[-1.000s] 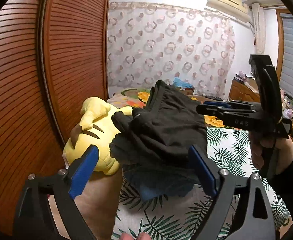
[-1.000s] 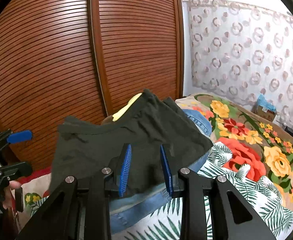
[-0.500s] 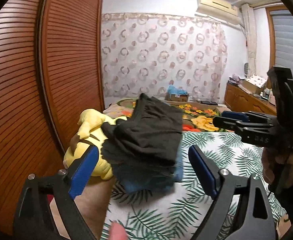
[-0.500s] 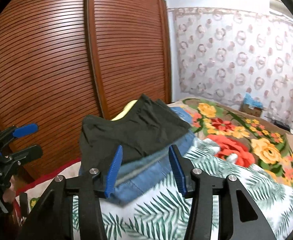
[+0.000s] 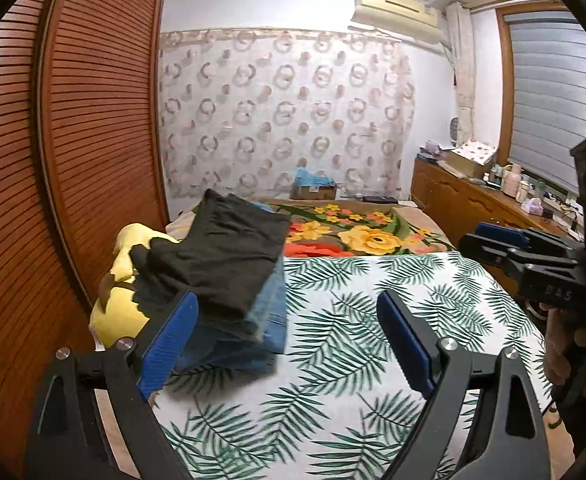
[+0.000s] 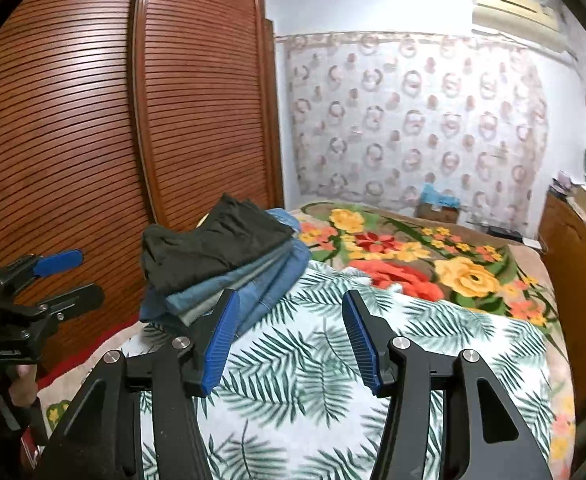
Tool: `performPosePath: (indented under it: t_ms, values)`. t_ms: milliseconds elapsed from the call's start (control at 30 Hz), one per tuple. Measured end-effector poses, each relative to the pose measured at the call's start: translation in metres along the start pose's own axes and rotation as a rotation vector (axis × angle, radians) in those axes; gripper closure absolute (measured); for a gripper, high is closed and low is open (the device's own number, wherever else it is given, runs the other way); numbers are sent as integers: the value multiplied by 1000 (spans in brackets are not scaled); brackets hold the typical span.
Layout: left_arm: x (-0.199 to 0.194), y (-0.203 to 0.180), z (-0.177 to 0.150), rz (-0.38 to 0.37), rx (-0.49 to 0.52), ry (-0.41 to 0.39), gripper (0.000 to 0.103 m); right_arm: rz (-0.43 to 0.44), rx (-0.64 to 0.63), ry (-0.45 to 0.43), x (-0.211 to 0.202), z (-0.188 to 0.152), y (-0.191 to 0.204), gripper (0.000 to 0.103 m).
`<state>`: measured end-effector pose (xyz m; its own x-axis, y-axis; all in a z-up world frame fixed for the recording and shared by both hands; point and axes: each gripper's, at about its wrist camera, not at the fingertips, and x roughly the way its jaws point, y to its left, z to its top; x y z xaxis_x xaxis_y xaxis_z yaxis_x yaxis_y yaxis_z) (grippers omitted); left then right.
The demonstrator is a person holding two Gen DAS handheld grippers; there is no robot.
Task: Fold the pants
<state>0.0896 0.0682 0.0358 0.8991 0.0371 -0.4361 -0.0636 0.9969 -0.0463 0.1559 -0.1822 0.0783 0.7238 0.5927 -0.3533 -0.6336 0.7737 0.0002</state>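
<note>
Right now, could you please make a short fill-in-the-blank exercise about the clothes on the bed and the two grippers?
1. The folded dark pants lie on top of a stack of ____ jeans.
2. The stack rests on a bedspread printed with green ____.
3. Beside the stack, by the wardrobe, lies a ____ plush toy.
4. The left gripper and right gripper both stand ____, holding nothing.

Missing words: blue; leaves; yellow; open

Folded black pants [image 5: 229, 256] lie atop folded jeans [image 6: 253, 284] on the bed.
</note>
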Motion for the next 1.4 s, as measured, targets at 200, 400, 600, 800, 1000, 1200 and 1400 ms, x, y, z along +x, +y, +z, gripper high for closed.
performPosePath:
  t_ms: [200,400,600,800,1000,1200,1400]
  values:
    - [-7,-25,-2,-25,23,-5,12,-87,27,-20,-39,-14,12,44]
    - [-16,-48,0,-54,22,-18,12,-163,75,-35,-63,-19,20,43]
    - [-29,-66,7,-63,26,-49,12,-213,109,-62,-87,-27,30,43]
    - [-35,-76,2,-75,28,-50,12,-253,153,-73,-90,-28,41,43]
    - [-38,-81,-2,-73,34,-52,12,-254,165,-88,-91,-30,52,43]
    - [-39,-84,-2,-67,38,-54,12,-265,161,-96,-89,-36,54,43]
    - [-41,-85,-2,-64,36,-57,12,-276,165,-99,-88,-41,51,43]
